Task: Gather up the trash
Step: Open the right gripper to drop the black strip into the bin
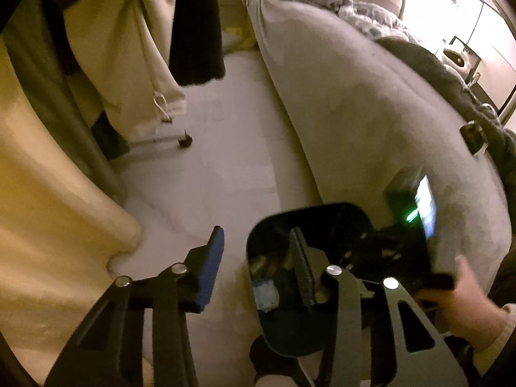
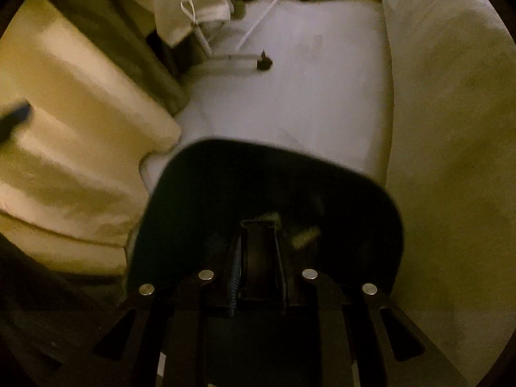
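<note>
A black trash bin (image 1: 322, 208) hangs over the pale floor, with a blue wrapper (image 1: 266, 292) and other scraps inside it. My left gripper (image 1: 258, 235) is above the bin's left edge. It is open, and nothing lies between its blue pad (image 1: 213, 258) and black pad (image 1: 301, 258). In the right wrist view my right gripper (image 2: 259, 225) is shut on the near rim of the bin (image 2: 258, 174), and pale scraps (image 2: 306, 235) show in the dark inside. A hand (image 1: 467, 303) holds that gripper at the bin's right side, below a lit screen (image 1: 425, 206).
A grey-covered bed (image 1: 371, 113) runs along the right, with rumpled bedding at its far end. Cream fabric (image 1: 48, 209) bulges in from the left. Clothes hang on a rolling rack whose caster (image 1: 184, 142) is on the floor (image 1: 232, 129) between them.
</note>
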A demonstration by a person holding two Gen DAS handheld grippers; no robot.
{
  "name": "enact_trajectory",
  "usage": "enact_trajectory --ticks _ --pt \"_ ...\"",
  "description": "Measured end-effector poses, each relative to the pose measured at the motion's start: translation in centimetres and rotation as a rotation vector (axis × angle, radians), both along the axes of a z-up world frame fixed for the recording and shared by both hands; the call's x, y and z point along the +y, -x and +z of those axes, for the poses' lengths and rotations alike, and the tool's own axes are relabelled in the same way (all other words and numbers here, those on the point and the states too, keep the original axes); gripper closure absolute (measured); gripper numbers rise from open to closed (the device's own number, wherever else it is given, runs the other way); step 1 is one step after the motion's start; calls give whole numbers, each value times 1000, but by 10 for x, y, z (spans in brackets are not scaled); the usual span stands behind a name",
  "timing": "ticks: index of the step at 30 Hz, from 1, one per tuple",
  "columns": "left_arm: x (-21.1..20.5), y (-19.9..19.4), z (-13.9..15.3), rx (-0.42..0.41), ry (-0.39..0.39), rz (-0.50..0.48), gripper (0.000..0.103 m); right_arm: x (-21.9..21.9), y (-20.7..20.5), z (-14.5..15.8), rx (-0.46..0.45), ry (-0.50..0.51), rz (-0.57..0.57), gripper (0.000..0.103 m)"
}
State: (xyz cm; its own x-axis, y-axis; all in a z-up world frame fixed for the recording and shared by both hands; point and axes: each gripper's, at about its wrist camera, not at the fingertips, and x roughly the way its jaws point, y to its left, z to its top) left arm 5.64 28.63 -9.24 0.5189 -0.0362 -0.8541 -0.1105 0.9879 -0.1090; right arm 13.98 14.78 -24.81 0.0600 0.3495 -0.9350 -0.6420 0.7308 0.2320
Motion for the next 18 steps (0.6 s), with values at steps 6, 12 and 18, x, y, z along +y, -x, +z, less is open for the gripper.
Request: enact_trajectory --ticks 6,12,18 --pt "-3 -1 31 -74 15 -15 62 5 8 -21 11 93 47 83" --pt "-9 -6 54 -141 29 -34 62 10 20 -36 9 176 107 83" --pt "-17 -17 68 -191 53 -76 59 4 18 -39 -10 215 99 59"
